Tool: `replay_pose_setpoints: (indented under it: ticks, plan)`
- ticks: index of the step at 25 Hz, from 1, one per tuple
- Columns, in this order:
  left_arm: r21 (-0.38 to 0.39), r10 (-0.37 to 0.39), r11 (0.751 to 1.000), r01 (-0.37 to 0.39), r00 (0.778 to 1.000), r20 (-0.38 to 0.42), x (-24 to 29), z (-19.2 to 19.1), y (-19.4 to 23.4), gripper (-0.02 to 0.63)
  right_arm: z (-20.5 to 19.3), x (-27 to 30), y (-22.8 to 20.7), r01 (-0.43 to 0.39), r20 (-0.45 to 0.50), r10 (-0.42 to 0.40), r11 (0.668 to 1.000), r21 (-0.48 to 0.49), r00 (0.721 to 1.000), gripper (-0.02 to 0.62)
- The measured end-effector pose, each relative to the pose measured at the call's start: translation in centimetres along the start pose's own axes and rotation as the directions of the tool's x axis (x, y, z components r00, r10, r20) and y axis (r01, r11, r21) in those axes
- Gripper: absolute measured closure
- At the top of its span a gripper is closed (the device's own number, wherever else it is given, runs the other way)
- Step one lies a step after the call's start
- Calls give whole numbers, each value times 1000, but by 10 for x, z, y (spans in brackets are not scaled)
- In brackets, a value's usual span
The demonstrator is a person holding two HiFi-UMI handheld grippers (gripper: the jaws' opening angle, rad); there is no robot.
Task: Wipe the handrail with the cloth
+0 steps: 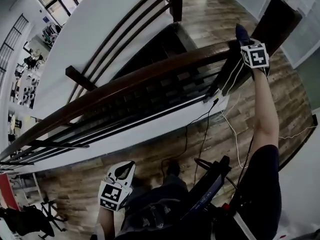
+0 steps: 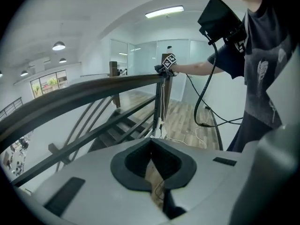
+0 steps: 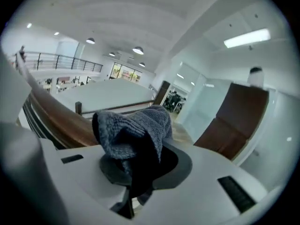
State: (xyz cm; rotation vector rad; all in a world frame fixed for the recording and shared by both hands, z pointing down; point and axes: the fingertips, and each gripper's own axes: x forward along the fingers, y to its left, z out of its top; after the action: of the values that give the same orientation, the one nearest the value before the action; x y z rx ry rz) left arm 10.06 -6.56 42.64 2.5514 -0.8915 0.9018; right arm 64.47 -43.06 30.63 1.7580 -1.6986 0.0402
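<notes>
Your right gripper (image 1: 243,43) pinches the grey cloth (image 3: 133,125) at the handrail's (image 1: 150,76) right end, your left gripper (image 1: 124,170) hangs low with tongs pressed together and empty, so the wipe looks just under way: press down and slide along.

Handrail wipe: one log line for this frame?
right hand-held gripper: shut on cloth | cloth: by handrail, contact unclear | left hand-held gripper: shut, empty, low, off rail

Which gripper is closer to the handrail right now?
Right. The right gripper, shut on the cloth, is up at the handrail. The left gripper is low beside the person, well short of the rail, shut and empty.
</notes>
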Motion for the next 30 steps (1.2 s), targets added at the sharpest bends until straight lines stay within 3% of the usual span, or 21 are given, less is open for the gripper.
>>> replay_pose_setpoints:
  ticks: [2,7,15,23,26,30]
  plan:
    - [-32,25,999,-25,1000,-7,-7,-5,11,598,-4,22,-1,-40,-36,45,990,135,998,555]
    - [-82,60,995,-61,998,-12,-23,-25,36,598,14,14,44,-183,70,169,932,314,983,555]
    - [-82,73,995,-64,991,109,-57,-27,70,598,77,-19,204,-368,84,359,899,236,930,557]
    - [-112,95,991,-77,982,161,-152,-99,148,598,182,-60,416,-476,80,470,868,141,879,555]
    - [-125,103,989,-83,981,163,-204,-137,179,598,202,-89,494,-466,23,465,883,64,885,557]
    - [-186,177,972,-144,969,175,-267,-182,224,598,247,-127,623,-565,12,565,825,-16,825,557]
